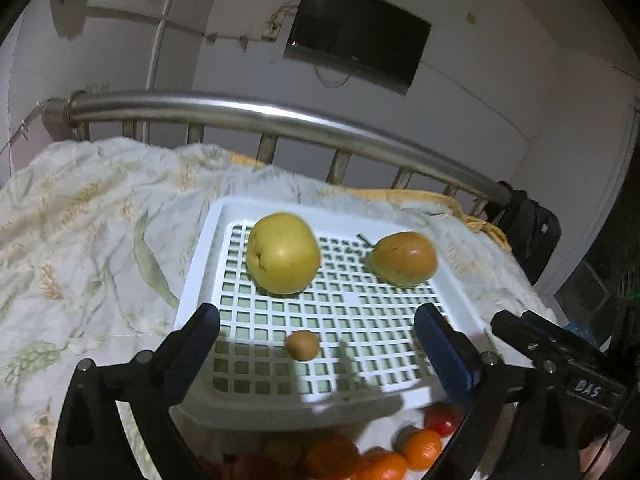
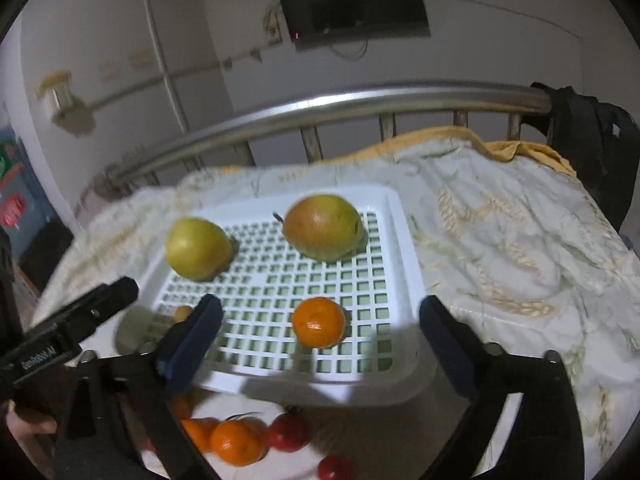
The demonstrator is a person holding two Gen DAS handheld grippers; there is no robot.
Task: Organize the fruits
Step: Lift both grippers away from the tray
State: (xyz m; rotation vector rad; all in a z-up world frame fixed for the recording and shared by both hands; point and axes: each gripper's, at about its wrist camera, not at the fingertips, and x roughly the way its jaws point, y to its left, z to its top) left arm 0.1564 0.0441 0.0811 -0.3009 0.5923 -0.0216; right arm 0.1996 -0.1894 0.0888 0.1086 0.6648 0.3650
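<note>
A white slatted tray [image 1: 192, 280] [image 2: 406, 248] lies on a floral bedspread. In it sit a big yellow-green fruit [image 1: 283, 254] [image 2: 198, 248], a red-green pear [image 1: 404, 258] [image 2: 324, 227] and a small brown kiwi [image 1: 303, 345] [image 2: 182, 314]. My left gripper [image 1: 318, 320] hangs open above the tray's near part, with the kiwi below the gap and untouched. My right gripper [image 2: 320, 308] is open too; an orange [image 2: 319, 322] rests on the tray floor between its fingers, clear of both pads. The left wrist view does not show that orange.
Loose oranges [image 1: 420, 448] [image 2: 236, 442] and small red fruits [image 1: 442, 420] [image 2: 287, 432] lie on the bed in front of the tray. A steel bed rail [image 1: 280, 116] [image 2: 360, 100] runs behind. A black bag [image 1: 532, 232] [image 2: 592, 140] hangs at its right end.
</note>
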